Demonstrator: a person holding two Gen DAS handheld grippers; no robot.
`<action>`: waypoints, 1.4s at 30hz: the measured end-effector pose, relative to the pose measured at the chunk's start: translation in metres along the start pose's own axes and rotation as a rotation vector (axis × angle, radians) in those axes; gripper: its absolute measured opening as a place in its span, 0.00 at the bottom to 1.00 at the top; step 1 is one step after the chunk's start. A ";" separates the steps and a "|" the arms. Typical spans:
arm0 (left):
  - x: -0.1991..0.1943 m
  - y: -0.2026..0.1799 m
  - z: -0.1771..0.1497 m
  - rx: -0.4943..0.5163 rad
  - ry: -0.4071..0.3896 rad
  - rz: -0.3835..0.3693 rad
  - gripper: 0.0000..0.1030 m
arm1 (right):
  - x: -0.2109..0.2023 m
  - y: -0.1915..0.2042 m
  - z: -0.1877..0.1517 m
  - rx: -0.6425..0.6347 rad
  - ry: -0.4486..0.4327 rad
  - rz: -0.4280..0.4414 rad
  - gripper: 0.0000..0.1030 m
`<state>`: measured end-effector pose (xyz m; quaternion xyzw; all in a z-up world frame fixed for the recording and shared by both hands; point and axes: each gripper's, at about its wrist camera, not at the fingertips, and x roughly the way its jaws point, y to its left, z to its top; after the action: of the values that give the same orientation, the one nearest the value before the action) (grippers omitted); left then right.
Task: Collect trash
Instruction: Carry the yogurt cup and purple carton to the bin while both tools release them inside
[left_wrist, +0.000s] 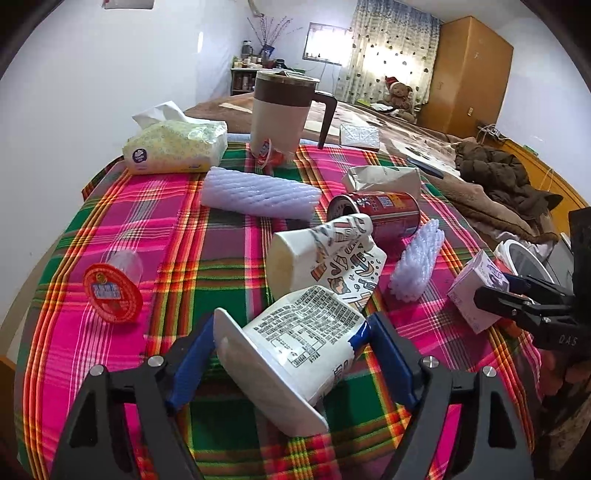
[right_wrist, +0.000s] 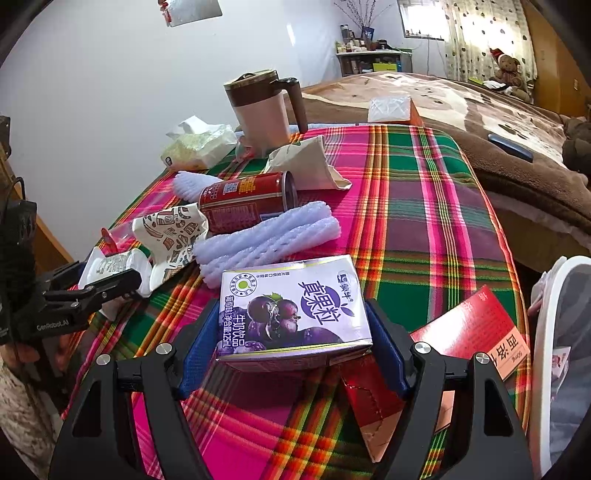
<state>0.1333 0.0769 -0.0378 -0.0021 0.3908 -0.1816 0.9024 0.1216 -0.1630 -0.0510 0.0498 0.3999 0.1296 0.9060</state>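
Observation:
A white yogurt cup (left_wrist: 295, 347) lies on its side on the plaid tablecloth (left_wrist: 166, 229). My left gripper (left_wrist: 291, 319) is shut on it, one blue pad at the rim and the other at the base. My right gripper (right_wrist: 291, 306) is shut on a purple milk carton (right_wrist: 291, 306), which hangs over a red box (right_wrist: 469, 332). Past the cup lie a crushed paper cup (left_wrist: 325, 254), a red can (left_wrist: 373, 214), two white foam nets (left_wrist: 258, 192) and a red-lidded plastic cup (left_wrist: 110, 288).
A tissue pack (left_wrist: 173, 147), a brown-lidded mug (left_wrist: 280, 110) and a paper bag (left_wrist: 384, 179) stand at the table's far side. A white-rimmed bin (right_wrist: 546, 350) is off the right edge. A bed (right_wrist: 480, 107) lies behind.

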 end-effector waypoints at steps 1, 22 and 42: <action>-0.001 -0.002 -0.001 -0.002 -0.004 -0.006 0.81 | -0.001 0.000 -0.001 0.000 0.000 0.000 0.75; -0.045 -0.051 0.013 0.025 -0.119 -0.005 0.81 | -0.047 -0.017 -0.005 0.031 -0.112 -0.015 0.75; -0.029 -0.167 0.041 0.154 -0.156 -0.147 0.81 | -0.115 -0.096 -0.015 0.131 -0.230 -0.223 0.75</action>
<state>0.0897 -0.0748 0.0360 0.0246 0.3030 -0.2759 0.9119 0.0542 -0.2871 0.0022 0.0788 0.3040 -0.0046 0.9494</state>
